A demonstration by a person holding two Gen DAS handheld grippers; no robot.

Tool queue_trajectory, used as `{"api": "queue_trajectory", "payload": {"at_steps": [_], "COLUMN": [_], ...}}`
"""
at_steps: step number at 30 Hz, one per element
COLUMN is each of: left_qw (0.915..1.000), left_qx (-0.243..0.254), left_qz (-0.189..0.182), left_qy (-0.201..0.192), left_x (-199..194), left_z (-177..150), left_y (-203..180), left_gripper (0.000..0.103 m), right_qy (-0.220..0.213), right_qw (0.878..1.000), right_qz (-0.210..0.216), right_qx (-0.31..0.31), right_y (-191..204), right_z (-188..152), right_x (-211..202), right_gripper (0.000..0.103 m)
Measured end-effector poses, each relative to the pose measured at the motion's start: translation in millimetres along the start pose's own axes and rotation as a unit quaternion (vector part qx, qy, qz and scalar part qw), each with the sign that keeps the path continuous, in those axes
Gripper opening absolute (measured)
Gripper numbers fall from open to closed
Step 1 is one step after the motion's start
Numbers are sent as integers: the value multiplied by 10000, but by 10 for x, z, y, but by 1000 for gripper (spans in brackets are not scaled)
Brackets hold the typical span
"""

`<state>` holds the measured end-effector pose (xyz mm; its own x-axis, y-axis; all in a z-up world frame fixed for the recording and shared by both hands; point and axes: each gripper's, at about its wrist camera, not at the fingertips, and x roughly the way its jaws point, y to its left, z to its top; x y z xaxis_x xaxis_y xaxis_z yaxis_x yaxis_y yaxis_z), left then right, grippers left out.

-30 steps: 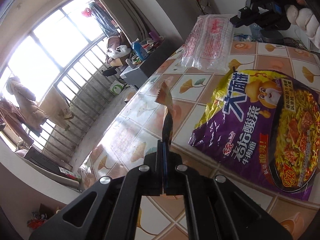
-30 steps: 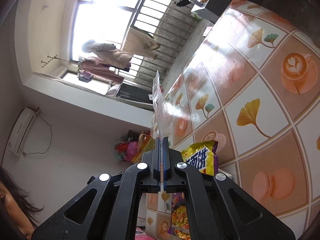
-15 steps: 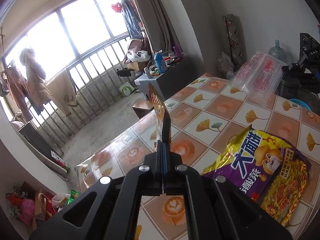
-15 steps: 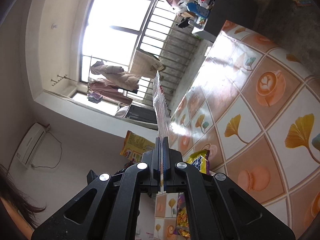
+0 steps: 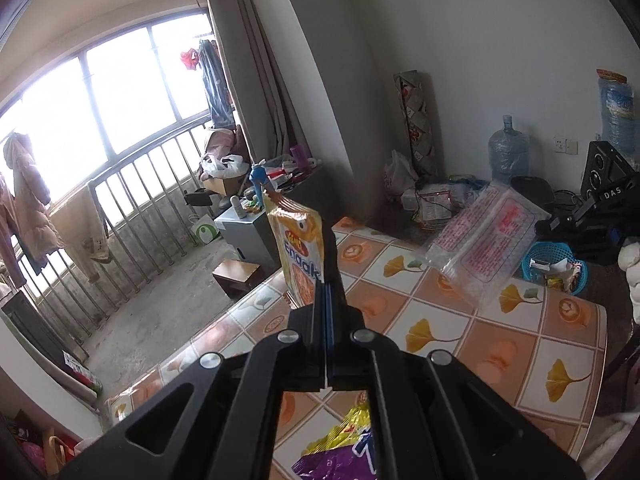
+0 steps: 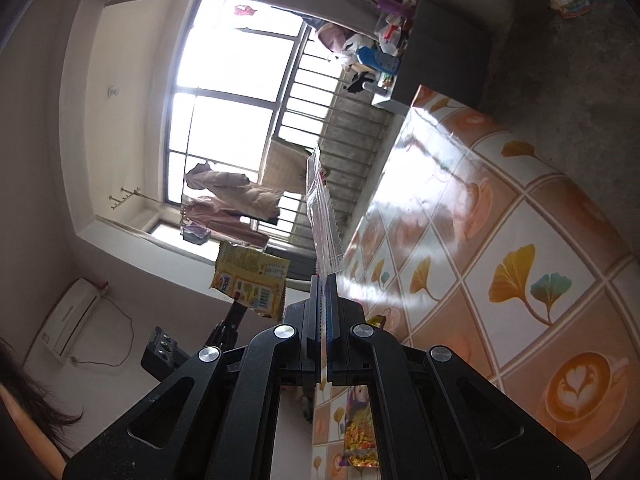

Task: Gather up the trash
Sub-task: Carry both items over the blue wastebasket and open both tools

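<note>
My left gripper is shut on a small yellow snack wrapper and holds it upright, well above the tiled table. The same wrapper shows in the right wrist view. My right gripper is shut on a clear plastic bag with red print, seen edge-on; in the left wrist view the bag hangs in the air at the right. A purple and yellow noodle packet lies on the table below my left gripper and also shows in the right wrist view.
A blue basket with scraps in it stands on the floor beyond the table's far right edge. A grey cabinet with clutter, a water jug and a black speaker stand farther off. Railings and a window lie at the left.
Both grippers have risen and tilted up from the table with their trash. The noodle packet has dropped to the bottom of the left wrist view. The blue basket has come into view.
</note>
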<state>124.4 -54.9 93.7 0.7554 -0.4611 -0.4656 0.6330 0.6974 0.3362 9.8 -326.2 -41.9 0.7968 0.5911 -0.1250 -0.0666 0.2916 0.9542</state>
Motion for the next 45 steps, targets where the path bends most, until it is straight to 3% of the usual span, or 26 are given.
{"api": "queue_trajectory", "payload": {"at_steps": [9, 15, 20, 26, 28, 35, 37, 38, 39, 41, 45], "left_qw": [9937, 9790, 9527, 9094, 8954, 8592, 8532, 8494, 8478, 8546, 8570], "left_qx": [344, 495, 607, 801, 849, 1062, 1003, 979, 944, 821, 572], "left_qz": [-1035, -1953, -2979, -4025, -4273, -4721, -4758, -4784, -4769, -4609, -4477], "left_qy": [-273, -300, 15, 672, 921, 1666, 1888, 2003, 2119, 2245, 2488], "left_x": [372, 722, 1179, 1781, 1974, 2485, 2654, 2733, 2830, 2975, 3087], "left_z": [648, 1067, 1346, 1504, 1508, 1444, 1390, 1345, 1303, 1193, 1077], "left_y": [-839, -1565, -2326, -3337, -3657, -4672, -4909, -5000, -5098, -5182, -5087], "left_gripper": [0, 0, 0, 0, 0, 0, 5, 25, 53, 57, 57], "right_qy": [-567, -1276, -1934, -2569, -2757, -3289, -3406, -3478, -3479, -3346, -2932], "right_qw": [9980, 9895, 9742, 9489, 9396, 9071, 8971, 8895, 8855, 8685, 8510], "right_qz": [-152, -456, -862, -1442, -1570, -1899, -1973, -2054, -2108, -2419, -2887], "right_qx": [242, 507, 785, 1129, 1286, 1813, 2007, 2136, 2245, 2742, 3265], "right_y": [-333, -642, -910, -1217, -1344, -1811, -2064, -2229, -2417, -2837, -3279], "right_z": [86, 179, 213, 184, 173, 209, 239, 262, 284, 289, 83], "right_x": [-519, -1087, -1562, -1957, -2102, -2407, -2497, -2553, -2569, -2582, -2557], "right_gripper": [0, 0, 0, 0, 0, 0, 5, 9, 20, 32, 32]}}
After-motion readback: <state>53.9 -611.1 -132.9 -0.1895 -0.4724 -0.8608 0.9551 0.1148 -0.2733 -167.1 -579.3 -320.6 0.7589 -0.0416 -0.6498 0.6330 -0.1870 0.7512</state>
